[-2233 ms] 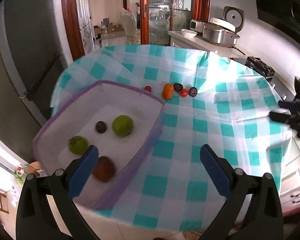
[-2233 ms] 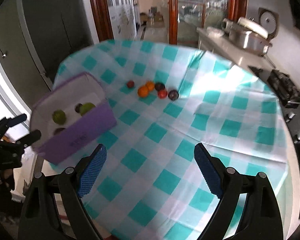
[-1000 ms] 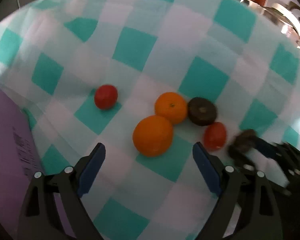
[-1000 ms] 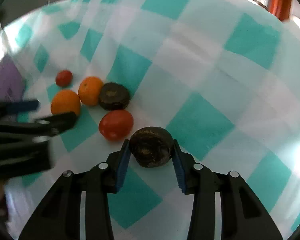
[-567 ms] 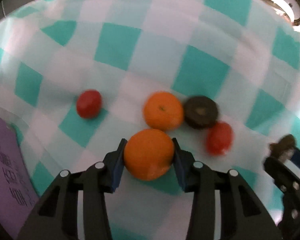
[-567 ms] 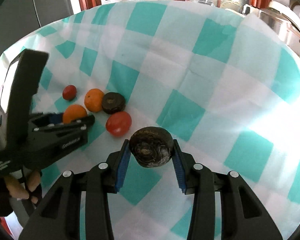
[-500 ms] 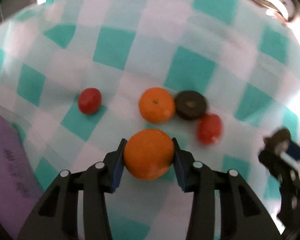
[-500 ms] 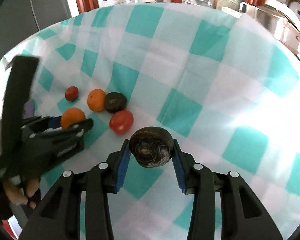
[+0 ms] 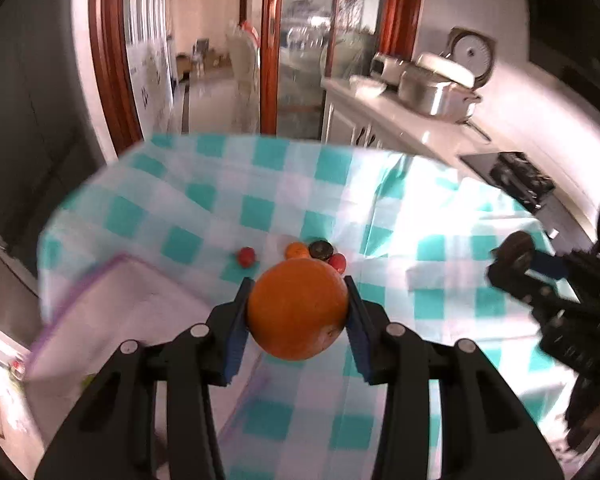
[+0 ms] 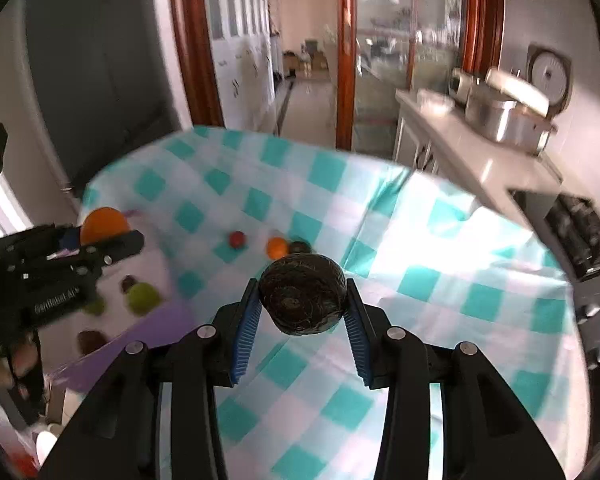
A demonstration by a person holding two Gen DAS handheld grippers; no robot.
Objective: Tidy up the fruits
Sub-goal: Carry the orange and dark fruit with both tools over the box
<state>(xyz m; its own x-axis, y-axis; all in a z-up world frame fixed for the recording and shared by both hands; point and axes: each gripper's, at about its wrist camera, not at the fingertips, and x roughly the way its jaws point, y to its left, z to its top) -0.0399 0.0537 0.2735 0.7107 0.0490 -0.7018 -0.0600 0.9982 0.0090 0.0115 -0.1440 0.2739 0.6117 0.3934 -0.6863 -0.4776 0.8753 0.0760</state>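
My left gripper [image 9: 298, 312] is shut on an orange [image 9: 298, 310] and holds it in the air near the purple-rimmed box [image 9: 112, 304]. It also shows in the right wrist view [image 10: 100, 236], above the box. My right gripper [image 10: 302, 300] is shut on a dark brown round fruit [image 10: 303, 293], raised over the checked tablecloth [image 10: 440, 280]. It shows at the right of the left wrist view [image 9: 518, 256]. On the cloth lie a small red fruit [image 9: 245, 256], a second orange [image 9: 297, 249], a dark fruit [image 9: 320, 249] and a red tomato [image 9: 338, 262].
The box [image 10: 156, 320] holds two green fruits [image 10: 143, 298] and two dark ones [image 10: 90, 340]. A counter with pots and a rice cooker [image 9: 440, 84] runs along the right wall. A stove [image 9: 520, 180] sits by the table's right edge.
Both grippers have lifted up and back from the fruit cluster, each still holding its fruit. The left gripper has swung toward the box with the orange.
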